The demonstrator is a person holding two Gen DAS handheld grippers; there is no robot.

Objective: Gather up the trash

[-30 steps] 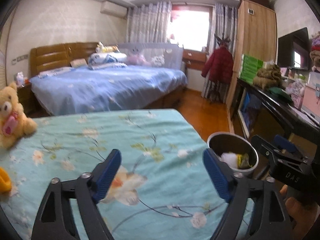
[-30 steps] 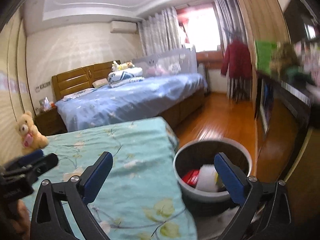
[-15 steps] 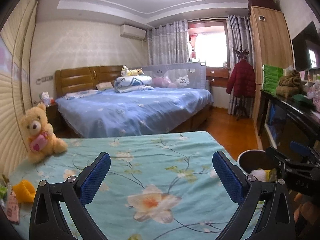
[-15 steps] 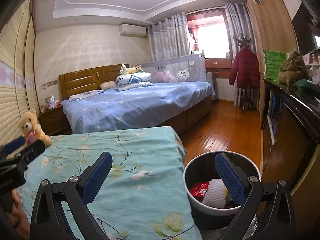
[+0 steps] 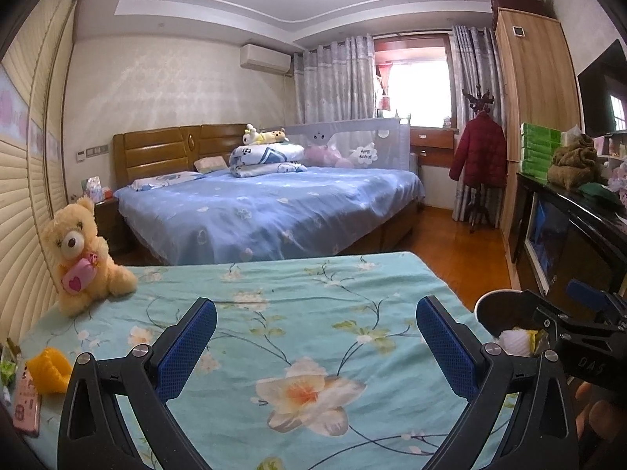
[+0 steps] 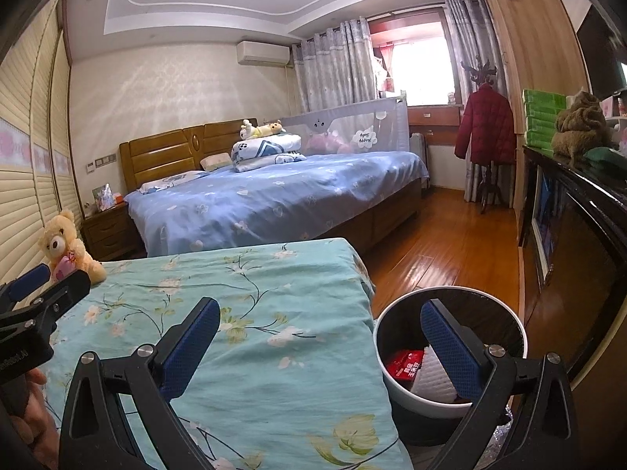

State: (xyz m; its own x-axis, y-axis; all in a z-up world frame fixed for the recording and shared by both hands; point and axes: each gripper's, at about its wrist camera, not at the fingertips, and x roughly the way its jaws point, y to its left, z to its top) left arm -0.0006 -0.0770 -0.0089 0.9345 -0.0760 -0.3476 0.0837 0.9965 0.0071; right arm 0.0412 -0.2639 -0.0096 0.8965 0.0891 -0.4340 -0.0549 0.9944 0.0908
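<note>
A round white-rimmed trash bin (image 6: 505, 313) stands on the floor at the right edge of the teal floral bed (image 6: 250, 313). Inside it lie a red wrapper (image 6: 405, 364) and white foam (image 6: 431, 380). My right gripper (image 6: 319, 342) is open and empty, one finger over the bed, the other over the bin. My left gripper (image 5: 315, 344) hangs open and empty above the teal bed (image 5: 313, 313). The bin (image 5: 497, 309) shows at the right of the left wrist view, partly hidden by the other gripper. A yellow crumpled item (image 5: 49, 366) lies at the bed's left edge.
A teddy bear (image 5: 80, 258) sits by the left wall. A pink phone (image 5: 25, 401) and small green bits lie beside the yellow item. A blue bed (image 5: 270, 207) stands behind. Wooden floor (image 6: 450, 243) runs right, bordered by a dark cabinet (image 6: 580, 243).
Both grippers have tilted up and pulled back, so more of the room and ceiling shows. The left view swung left, bringing the yellow item and phone into sight. Both stay open.
</note>
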